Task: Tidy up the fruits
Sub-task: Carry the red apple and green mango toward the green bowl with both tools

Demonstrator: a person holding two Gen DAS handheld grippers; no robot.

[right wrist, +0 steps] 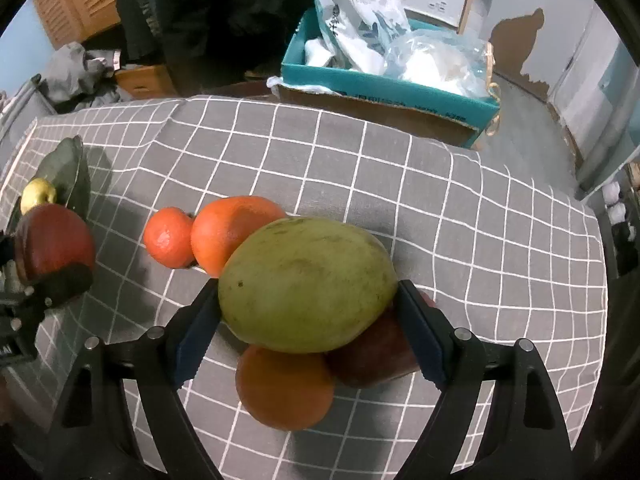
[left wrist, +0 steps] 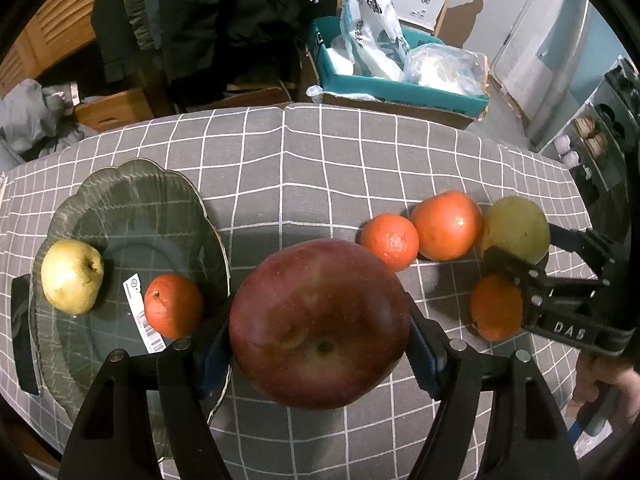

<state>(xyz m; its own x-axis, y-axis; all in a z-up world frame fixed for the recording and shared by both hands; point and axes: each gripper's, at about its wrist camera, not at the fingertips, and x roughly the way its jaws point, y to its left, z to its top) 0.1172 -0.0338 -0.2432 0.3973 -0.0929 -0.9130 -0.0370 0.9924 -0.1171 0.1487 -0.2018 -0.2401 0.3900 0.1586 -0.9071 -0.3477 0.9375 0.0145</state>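
Note:
My left gripper [left wrist: 320, 336] is shut on a large red apple [left wrist: 320, 324], held just right of a dark glass plate [left wrist: 132, 200]. On the plate lie a yellow pear [left wrist: 72, 276] and a small orange [left wrist: 174, 306]. My right gripper [right wrist: 308, 316] is shut on a green mango [right wrist: 308, 284], above an orange [right wrist: 284, 388] and a second red apple [right wrist: 372, 356] on the cloth. Two more oranges [right wrist: 168, 236] [right wrist: 228, 228] lie to the left. The right gripper [left wrist: 520, 264] with the mango [left wrist: 516, 228] also shows in the left wrist view.
The table has a grey checked cloth [left wrist: 320, 160]. Behind its far edge stands a teal cardboard box [left wrist: 400, 92] with plastic bags. Dark clothes hang at the back left. A shelf with small items is at the far right [left wrist: 592, 144].

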